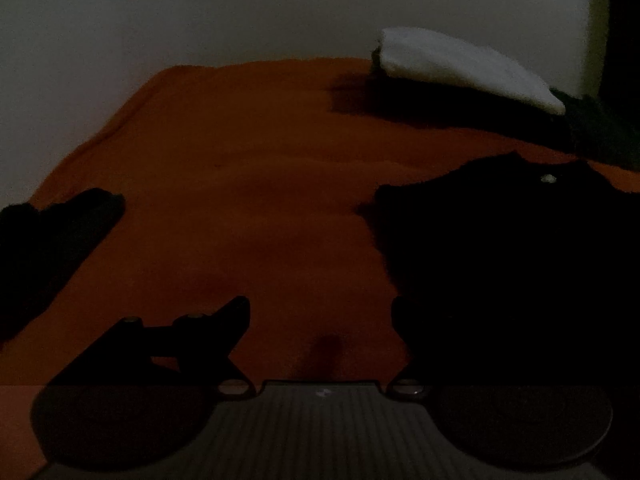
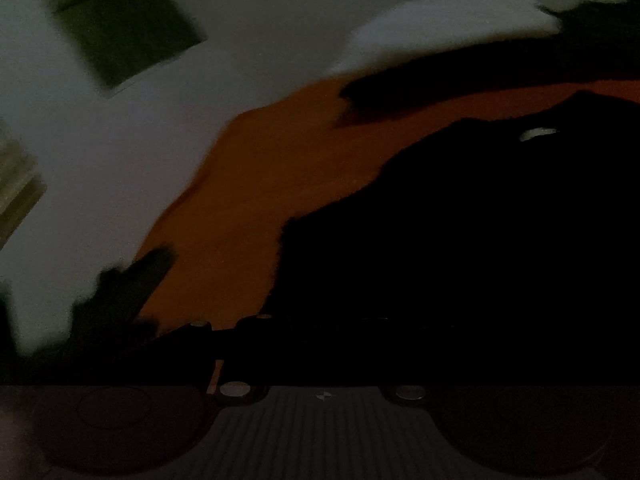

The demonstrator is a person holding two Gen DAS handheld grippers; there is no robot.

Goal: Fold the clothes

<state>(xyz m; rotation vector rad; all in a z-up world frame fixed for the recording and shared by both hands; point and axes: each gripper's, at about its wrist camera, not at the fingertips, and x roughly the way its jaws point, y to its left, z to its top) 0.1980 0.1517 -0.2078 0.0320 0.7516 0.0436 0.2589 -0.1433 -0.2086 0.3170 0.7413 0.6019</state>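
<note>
1. The scene is very dark. An orange bed cover (image 1: 248, 184) fills the middle of the left wrist view, with a pale wall (image 1: 240, 16) behind it.
2. The left gripper (image 1: 322, 312) hangs over bare orange cloth. Its left finger is seen clearly; the right finger melts into the dark garment behind it. The two stand wide apart with only bare cover between them, so this gripper is released and carries nothing.
3. The black garment (image 1: 500, 264) lies on the cover to the right of the left gripper, just beside its right finger. I cannot tell if it touches the finger. A small pale tag (image 1: 548, 178) shows near its far edge.
4. In the right wrist view the black garment fills the right and middle part, directly in front of the right gripper (image 2: 320, 344). The fingers are lost against the black cloth, so I cannot tell whether they grip it.
5. A white pillow (image 1: 464, 68) lies at the far right of the bed, well apart from both grippers.
6. Another dark cloth (image 1: 52, 248) lies at the left edge of the cover.
</note>
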